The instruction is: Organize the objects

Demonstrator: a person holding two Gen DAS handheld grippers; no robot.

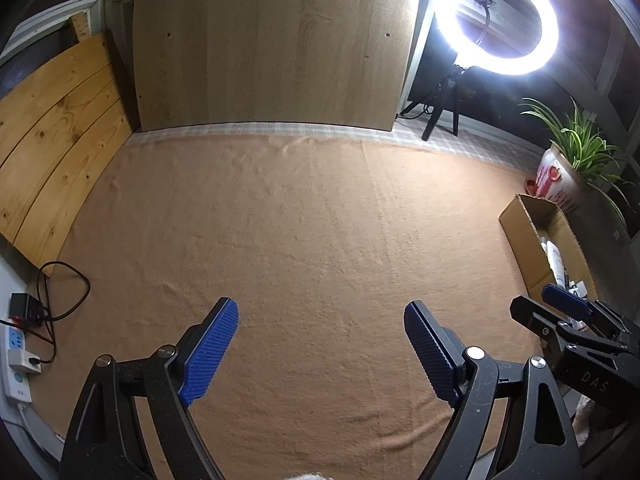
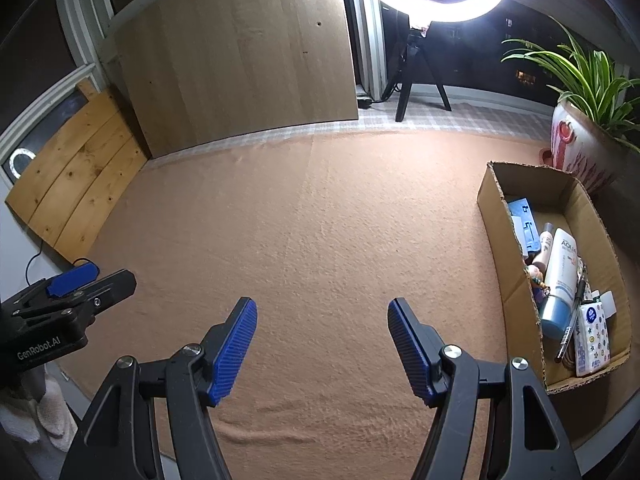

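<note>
Right wrist view shows my right claw (image 2: 322,344) wide open, holding nothing. My left claw (image 1: 320,354) is the same. All the things sit in the box (image 2: 496,216) at my right. I think a careless reach could tip the box or bump the plant (image 2: 580,76).

The left tool (image 1: 320,344) hangs above the tan cloth-covered table (image 1: 304,232), its blue pads spread wide with nothing between them. At 3 o'clock, the right tool (image 1: 560,304) overlaps an open cardboard box (image 1: 520,228). A ring light (image 1: 496,16) glows at 1 o'clock; a power strip (image 1: 16,356) lies at 9 o'clock.
</note>
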